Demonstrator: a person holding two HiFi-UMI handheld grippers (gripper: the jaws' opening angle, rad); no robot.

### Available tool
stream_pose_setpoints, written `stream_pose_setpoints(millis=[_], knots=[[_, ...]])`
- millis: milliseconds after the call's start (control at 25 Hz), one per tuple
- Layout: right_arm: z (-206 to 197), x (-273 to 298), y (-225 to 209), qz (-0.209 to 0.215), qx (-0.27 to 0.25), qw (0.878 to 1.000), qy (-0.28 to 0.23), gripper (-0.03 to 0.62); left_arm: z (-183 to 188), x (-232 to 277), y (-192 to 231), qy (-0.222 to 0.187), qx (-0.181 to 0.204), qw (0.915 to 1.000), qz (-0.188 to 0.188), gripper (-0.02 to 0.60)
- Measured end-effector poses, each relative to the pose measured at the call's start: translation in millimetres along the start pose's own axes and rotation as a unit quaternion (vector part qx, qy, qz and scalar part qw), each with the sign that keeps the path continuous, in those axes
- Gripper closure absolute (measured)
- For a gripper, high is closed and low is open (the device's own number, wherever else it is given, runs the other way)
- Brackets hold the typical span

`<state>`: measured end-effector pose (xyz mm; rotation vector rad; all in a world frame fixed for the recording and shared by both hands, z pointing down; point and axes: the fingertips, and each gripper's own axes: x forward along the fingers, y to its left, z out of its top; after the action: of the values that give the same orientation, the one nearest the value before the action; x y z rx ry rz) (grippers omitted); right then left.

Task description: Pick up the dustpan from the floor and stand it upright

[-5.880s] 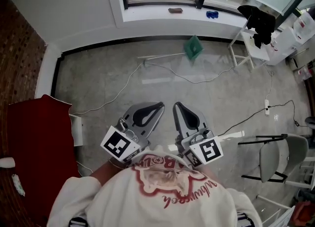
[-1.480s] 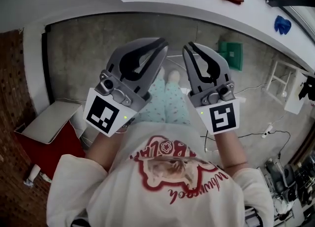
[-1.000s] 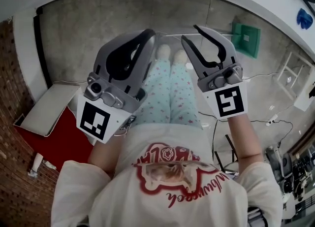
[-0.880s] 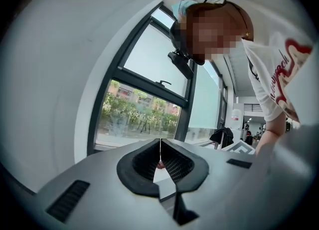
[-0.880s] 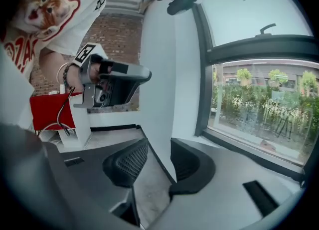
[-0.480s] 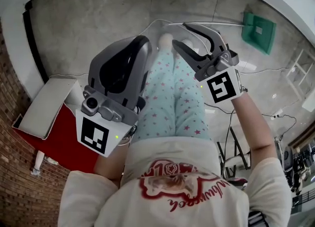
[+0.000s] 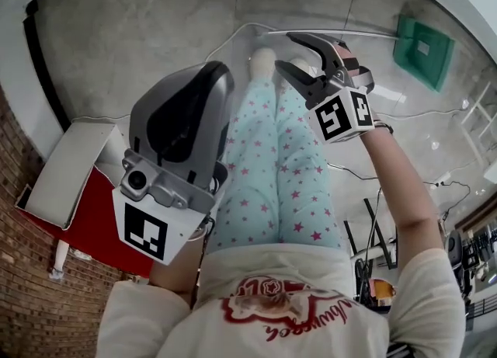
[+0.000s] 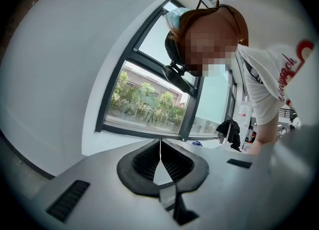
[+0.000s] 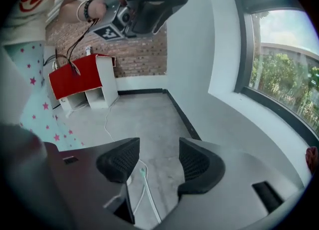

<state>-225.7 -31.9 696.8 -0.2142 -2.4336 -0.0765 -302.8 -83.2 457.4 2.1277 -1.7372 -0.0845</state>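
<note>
The dustpan lies flat on the concrete floor near the wall below the window. Its green pan is at the far right, and its long pale handle runs leftward along the floor towards the person's feet.

The step in hand looks like the reach for the pick-up, and nothing is gripped yet. The right gripper is stretched forward on an extended arm and tilted down at the floor, near the free end of the handle. Its jaws have just been opening and now stand wide apart with nothing clamped. In the right gripper view, a pale rod with a greenish tip, probably the handle's end, lies on the floor beyond the gap between the pads, not touching them.

The next move calls for bringing the open jaws down astride the handle and closing firmly. The pan can then be swung up and set on its base. A grip this near the end of a long handle may let the pan twist.

The left gripper is held up close to the body on a bent arm and points roughly level. In its own view the jaws are pressed together on nothing, facing the window. A red-and-white shelf unit stands to the left.
</note>
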Motion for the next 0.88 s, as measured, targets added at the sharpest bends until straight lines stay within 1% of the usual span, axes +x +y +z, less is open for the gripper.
stream_pose_setpoints(millis=[80, 160, 360, 440, 640, 880], knots=[[-18.8, 17.2, 1.6, -0.001, -0.012, 1.000, 0.016, 0.353, -9.8, -0.8, 6.5, 0.002, 0.000, 1.0000, 0.004, 0.561], [-35.8, 34.0, 2.9, -0.003, -0.012, 1.000, 0.027, 0.353, -21.3, -1.1, 9.8, 0.002, -0.003, 1.0000, 0.006, 0.561], [-79.3, 67.5, 3.2, -0.024, 0.028, 0.998, 0.049, 0.353, -57.1, -4.9, 9.0, 0.009, -0.019, 0.9998, 0.001, 0.561], [-99.7, 78.5, 6.3, -0.024, 0.034, 0.997, 0.062, 0.353, -72.6, -5.5, 8.8, 0.015, -0.024, 0.9996, -0.002, 0.561], [-142.9, 109.3, 26.2, 0.001, 0.021, 0.996, 0.092, 0.353, -108.6, -10.0, 15.0, 0.027, -0.029, 0.9992, -0.009, 0.561], [-182.9, 150.4, 51.9, 0.028, -0.012, 0.992, 0.123, 0.353, -139.4, -17.9, 30.5, 0.024, -0.045, 0.9987, -0.002, 0.561]])
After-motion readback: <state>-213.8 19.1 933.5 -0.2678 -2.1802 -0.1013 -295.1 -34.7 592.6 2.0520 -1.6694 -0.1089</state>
